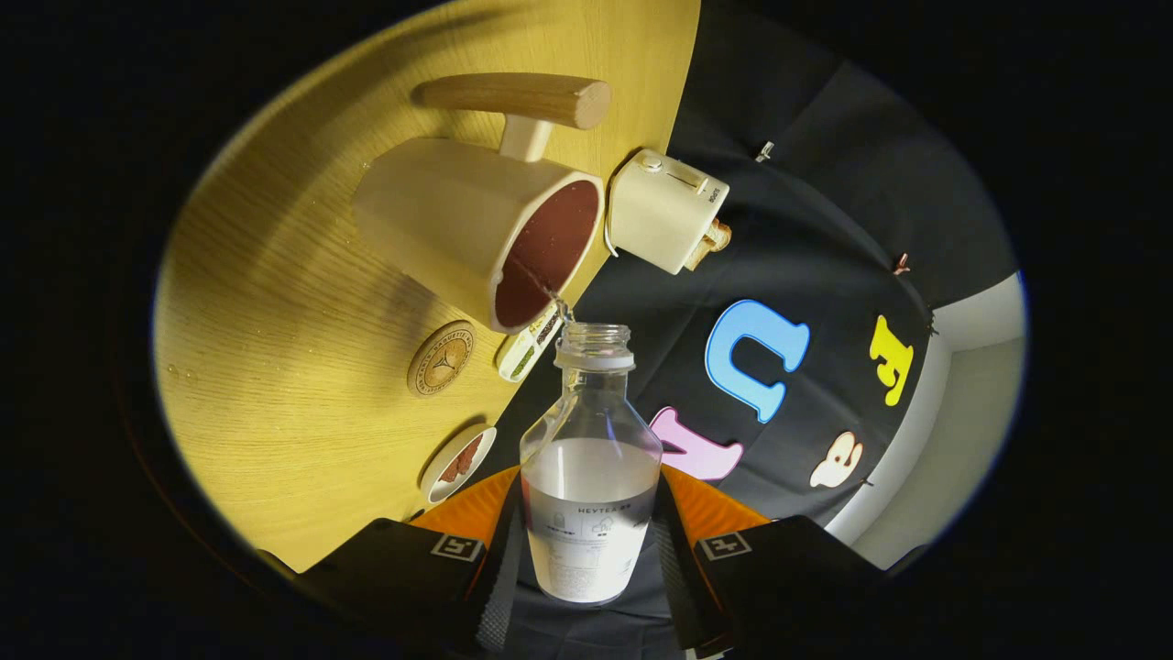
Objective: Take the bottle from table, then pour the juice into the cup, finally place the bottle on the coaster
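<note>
Pouring is the step I have in hand. My gripper (591,541) pinches the bottle (591,477) low on its body, one orange-faced finger (476,513) pressed against each side, and the whole rig is rolled over so the table (275,367) stands tilted in my view. The bottle's open mouth sits just beside the lip of the cup (476,229), and a thin thread of liquid runs from it across the rim into the dark red interior. The bottle looks a bit under half full of pale juice, so I judge the pour as well under way but cannot tell how much the cup holds.

Near the cup on the table lies the round coaster (441,358), bare and waiting. Beyond the cup stands a small cream appliance (667,211), and a little dish (458,463) sits at the table edge close to my left finger. A wooden handle (518,99) juts from the cup's far side.

Next I should bring the bottle upright slowly, so the stream breaks off cleanly over the cup and not onto the wood. Then I should carry it the short way to the coaster, keeping clear of the cup's wall, set its base flat on the disc and only then spread the fingers.
</note>
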`<state>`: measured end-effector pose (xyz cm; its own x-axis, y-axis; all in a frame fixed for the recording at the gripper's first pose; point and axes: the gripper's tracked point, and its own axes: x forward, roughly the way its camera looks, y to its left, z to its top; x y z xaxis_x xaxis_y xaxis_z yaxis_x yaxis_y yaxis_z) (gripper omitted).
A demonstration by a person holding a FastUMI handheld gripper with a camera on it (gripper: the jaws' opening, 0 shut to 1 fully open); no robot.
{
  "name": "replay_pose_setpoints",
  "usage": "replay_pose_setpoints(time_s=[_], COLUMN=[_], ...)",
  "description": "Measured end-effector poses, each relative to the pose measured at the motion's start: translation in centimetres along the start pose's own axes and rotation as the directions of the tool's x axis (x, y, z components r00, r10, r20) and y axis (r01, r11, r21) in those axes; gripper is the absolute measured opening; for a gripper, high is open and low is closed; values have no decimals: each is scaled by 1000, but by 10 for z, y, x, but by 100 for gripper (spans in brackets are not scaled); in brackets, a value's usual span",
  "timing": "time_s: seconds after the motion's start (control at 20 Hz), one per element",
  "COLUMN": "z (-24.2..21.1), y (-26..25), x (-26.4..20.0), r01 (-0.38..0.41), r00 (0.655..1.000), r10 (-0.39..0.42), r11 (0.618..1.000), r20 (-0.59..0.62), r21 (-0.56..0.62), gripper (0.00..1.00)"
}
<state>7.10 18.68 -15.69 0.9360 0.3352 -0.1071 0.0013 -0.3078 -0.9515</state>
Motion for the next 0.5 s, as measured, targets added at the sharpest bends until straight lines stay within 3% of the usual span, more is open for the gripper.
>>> replay_pose_setpoints(time_s=[0.5], z=[3], y=[-10], x=[5], r01=[51], r00=[998], r10=[-46], r11=[994], r20=[51], r21=[-101], gripper=[70])
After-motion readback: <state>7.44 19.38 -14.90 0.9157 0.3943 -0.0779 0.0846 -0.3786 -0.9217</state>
